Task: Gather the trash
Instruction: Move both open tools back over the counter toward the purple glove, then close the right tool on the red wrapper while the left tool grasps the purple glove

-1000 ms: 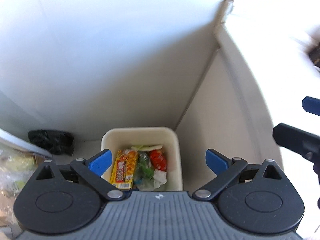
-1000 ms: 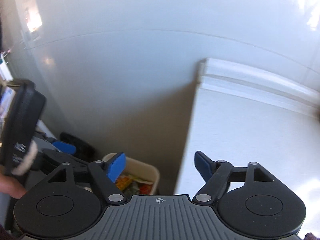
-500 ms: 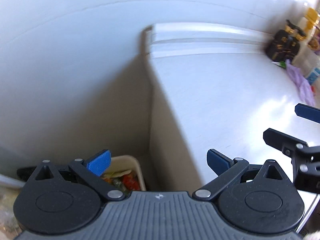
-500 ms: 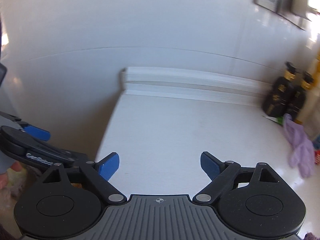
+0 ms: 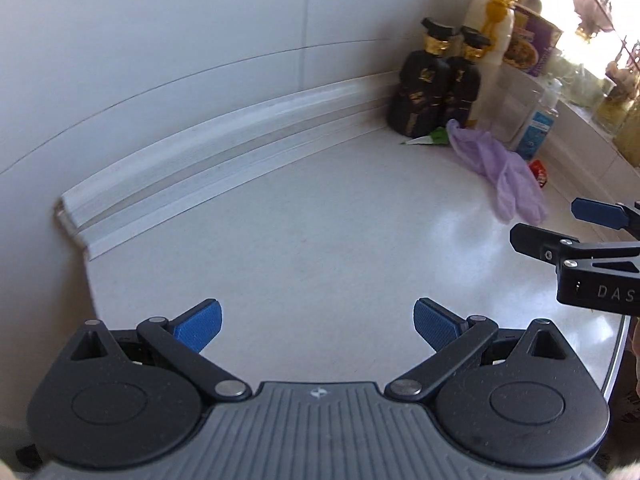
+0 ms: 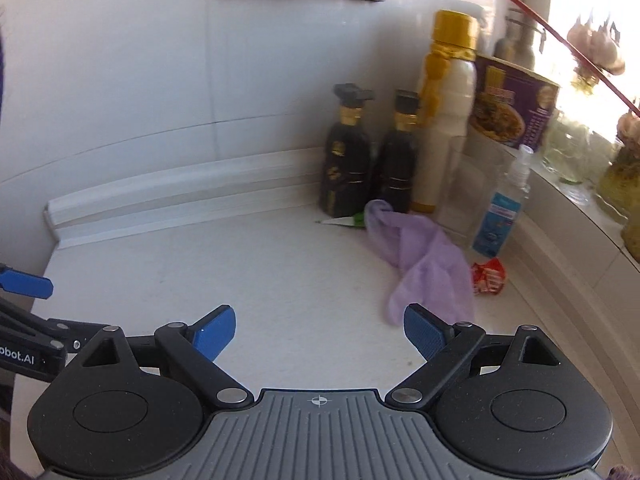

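A crumpled purple glove (image 6: 422,264) lies on the white counter (image 6: 240,272), also in the left wrist view (image 5: 500,168). A red wrapper (image 6: 488,277) lies right of it, seen small in the left wrist view (image 5: 538,172). A green and white scrap (image 6: 344,222) lies by the dark bottles, also in the left wrist view (image 5: 428,139). My right gripper (image 6: 319,332) is open and empty, just short of the glove. My left gripper (image 5: 317,326) is open and empty over bare counter (image 5: 300,240). Each gripper shows at the edge of the other's view.
Two dark sauce bottles (image 6: 370,156), a white bottle with a yellow cap (image 6: 444,120), a purple noodle cup (image 6: 514,108) and a small spray bottle (image 6: 504,208) stand at the back right corner. A window ledge (image 6: 592,216) runs along the right. The counter's left edge drops off.
Both grippers have swung up and to the right, away from the trash bin on the floor, and now face the counter and its back right corner. Both stayed open.
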The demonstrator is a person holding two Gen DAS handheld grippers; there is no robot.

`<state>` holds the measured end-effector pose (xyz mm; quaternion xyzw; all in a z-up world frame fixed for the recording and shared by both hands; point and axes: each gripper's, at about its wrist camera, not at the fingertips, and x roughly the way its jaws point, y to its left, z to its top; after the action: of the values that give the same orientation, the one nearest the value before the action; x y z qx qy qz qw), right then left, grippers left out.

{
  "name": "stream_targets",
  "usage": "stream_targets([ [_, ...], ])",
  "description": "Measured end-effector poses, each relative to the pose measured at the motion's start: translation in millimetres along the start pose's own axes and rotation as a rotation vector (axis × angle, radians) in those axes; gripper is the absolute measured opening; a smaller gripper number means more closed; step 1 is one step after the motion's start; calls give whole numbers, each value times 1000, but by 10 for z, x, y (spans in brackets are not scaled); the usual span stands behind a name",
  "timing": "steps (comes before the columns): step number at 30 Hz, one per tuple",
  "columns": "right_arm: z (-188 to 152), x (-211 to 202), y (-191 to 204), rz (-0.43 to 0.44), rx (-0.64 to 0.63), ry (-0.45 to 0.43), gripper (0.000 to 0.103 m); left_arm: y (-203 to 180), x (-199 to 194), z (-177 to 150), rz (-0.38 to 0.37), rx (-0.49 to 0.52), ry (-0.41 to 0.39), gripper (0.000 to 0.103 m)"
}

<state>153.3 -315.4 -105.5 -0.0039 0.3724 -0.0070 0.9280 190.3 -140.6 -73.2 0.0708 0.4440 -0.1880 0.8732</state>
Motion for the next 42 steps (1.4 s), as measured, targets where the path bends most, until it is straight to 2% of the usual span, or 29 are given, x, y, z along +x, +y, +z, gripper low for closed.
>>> stream_targets([
  [10, 88, 230, -794, -95, 108, -11, 93, -812, 370, 352, -83, 157, -34, 102],
  [16, 124, 370, -1252, -56, 224, -11, 93, -1172, 624, 500, -195, 235, -90, 102],
  [18, 128, 430, -1363, -45, 252, -12, 93, -1262, 684, 532, -243, 248, -77, 102],
  [22, 131, 533, -1523, -48, 292, -22, 93, -1439, 799, 568, -306, 285, -119, 99],
  [28, 118, 650, -1702, -56, 378, -51, 89, -1593, 981, 619, -390, 280, -120, 78],
  [33, 102, 790, -1746, -64, 416, -44, 70, -1695, 1096, 658, -402, 287, -115, 61],
  [37, 71, 901, -1738, -72, 427, -30, 52, -1729, 1158, 659, -384, 292, -108, 48],
  [39, 54, 943, -1738, -75, 432, -25, 44, -1741, 1185, 656, -372, 290, -99, 34],
  [41, 35, 978, -1744, -71, 441, -21, 30, -1748, 1211, 648, -352, 286, -92, 22],
  [42, 28, 988, -1747, -71, 442, -20, 28, -1753, 1225, 645, -346, 284, -88, 18],
])
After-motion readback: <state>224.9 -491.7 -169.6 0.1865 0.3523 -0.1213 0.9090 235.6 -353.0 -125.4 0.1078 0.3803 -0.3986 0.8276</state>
